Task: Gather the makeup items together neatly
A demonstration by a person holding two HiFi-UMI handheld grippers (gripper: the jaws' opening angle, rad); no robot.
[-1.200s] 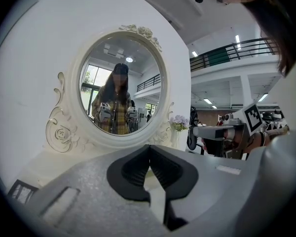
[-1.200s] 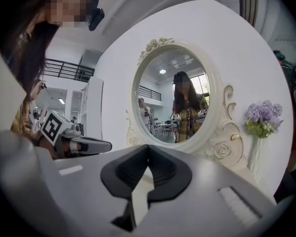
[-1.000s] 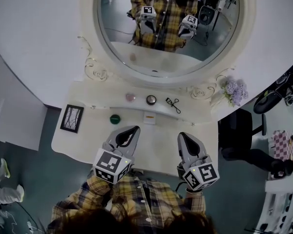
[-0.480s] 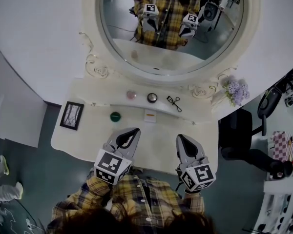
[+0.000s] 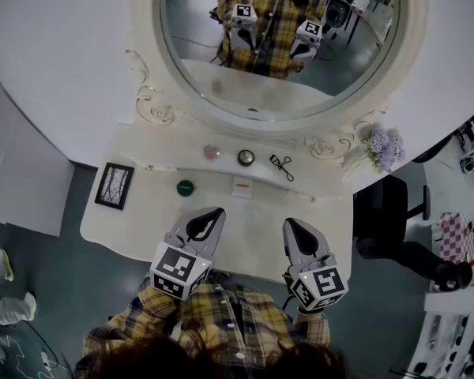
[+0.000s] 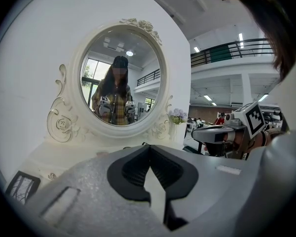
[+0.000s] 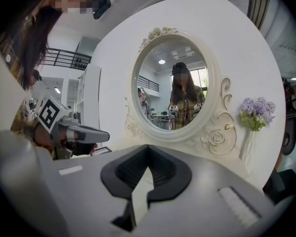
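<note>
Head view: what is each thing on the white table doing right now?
Left gripper: shut, empty.
Right gripper: shut, empty.
Green round case: lying below the shelf, touching nothing.
Pink pot: standing on the shelf.
Dark pot: on the shelf, apart from the pink pot.
Eyelash curler: lying flat on the shelf.
Flowers: upright.

Vanity (image 5: 249,227) holds green jar (image 5: 186,187), probably eyelash curler (image 5: 282,166).

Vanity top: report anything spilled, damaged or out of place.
Nothing looks spilled or damaged. The eyelash curler, dark round container and pink item sit spaced along the back; the green disc lies apart.
</note>
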